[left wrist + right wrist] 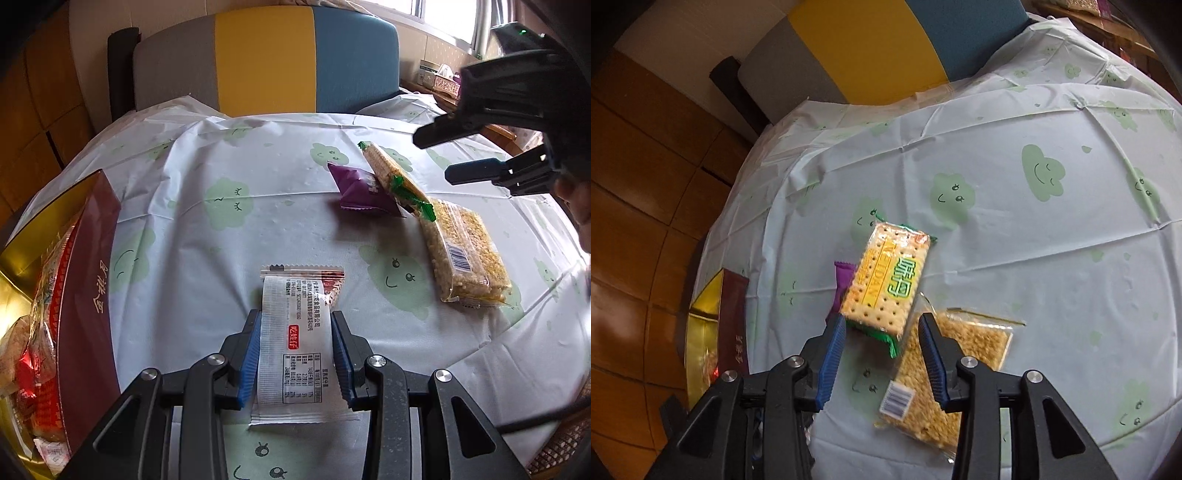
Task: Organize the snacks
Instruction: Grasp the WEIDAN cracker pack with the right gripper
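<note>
Left wrist view: left tongs [295, 343] clamped on white packet [293, 347], likely bound for box [86, 295]; right tongs [882, 345] wide above cracker pack [884, 284].

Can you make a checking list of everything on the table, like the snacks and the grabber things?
Surface: table under a white tablecloth with green smiley clouds.
Job's things: white snack packet; cracker pack propped on a purple packet; puffed rice bar lying flat; maroon and gold box with snacks inside.
Clutter: nothing seen.
Grippers: left gripper, jaws on both sides of the white packet; right gripper open above the cracker pack.
Cables: black cable at the right edge.
Surroundings: grey, yellow and blue chair; window; tissue box.
</note>
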`<state>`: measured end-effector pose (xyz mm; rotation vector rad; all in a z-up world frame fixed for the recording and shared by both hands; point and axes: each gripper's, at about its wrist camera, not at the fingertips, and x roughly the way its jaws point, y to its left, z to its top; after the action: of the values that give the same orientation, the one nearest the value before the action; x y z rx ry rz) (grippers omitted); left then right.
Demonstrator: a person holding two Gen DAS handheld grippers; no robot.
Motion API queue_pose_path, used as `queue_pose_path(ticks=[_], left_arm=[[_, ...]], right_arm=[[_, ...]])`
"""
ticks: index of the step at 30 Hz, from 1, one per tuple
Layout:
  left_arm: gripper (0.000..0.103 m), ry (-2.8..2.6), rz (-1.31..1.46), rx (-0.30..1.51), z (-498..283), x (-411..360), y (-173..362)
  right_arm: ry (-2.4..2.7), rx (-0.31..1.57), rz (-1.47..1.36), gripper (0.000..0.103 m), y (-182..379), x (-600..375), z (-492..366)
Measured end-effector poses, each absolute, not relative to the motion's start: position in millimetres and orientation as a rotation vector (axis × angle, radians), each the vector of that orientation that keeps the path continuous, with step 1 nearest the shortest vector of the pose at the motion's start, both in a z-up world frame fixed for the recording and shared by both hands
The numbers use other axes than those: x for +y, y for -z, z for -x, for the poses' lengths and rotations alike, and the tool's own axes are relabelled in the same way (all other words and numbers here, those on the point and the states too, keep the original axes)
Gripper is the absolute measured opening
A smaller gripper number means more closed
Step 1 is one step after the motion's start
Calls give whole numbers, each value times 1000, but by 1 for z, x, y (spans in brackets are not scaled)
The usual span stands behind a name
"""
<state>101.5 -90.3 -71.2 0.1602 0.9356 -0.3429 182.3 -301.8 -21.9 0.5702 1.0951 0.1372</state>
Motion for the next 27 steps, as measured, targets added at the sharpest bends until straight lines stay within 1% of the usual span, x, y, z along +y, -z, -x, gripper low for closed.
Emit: queue_pose_path(ticks=[1,3,4,11,12,15,20,23,27], left_arm=[[38,344,-157,935,-102,-90,71],[38,346,-154,934,-102,-90,71],[38,347,-153,934,-102,-89,72],[38,346,-156,933,-102,-90,72],[38,348,-154,934,-102,-89,72],[38,351,-151,935,-103,-88,72],[38,347,-159,930,-102,-90,72],[38,348,-158,930,-102,-90,72],[38,344,-170,925,-100,-91,72]], right_arm=[[-128,1098,-590,54,25,-302,-189],[-104,1103,-606,65,30,-301,-201],[-100,1103,-616,65,32,-301,-206],[-82,1175,-600,65,55,-290,-232],[-78,1173,-588,50,57,-289,-233],[-98,1149,-580,50,52,-287,-230],[-114,1083,-457,50,15,-290,-212],[-69,1090,-374,50,3,-303,-197],[41,1119,-268,50,2,-326,-172]])
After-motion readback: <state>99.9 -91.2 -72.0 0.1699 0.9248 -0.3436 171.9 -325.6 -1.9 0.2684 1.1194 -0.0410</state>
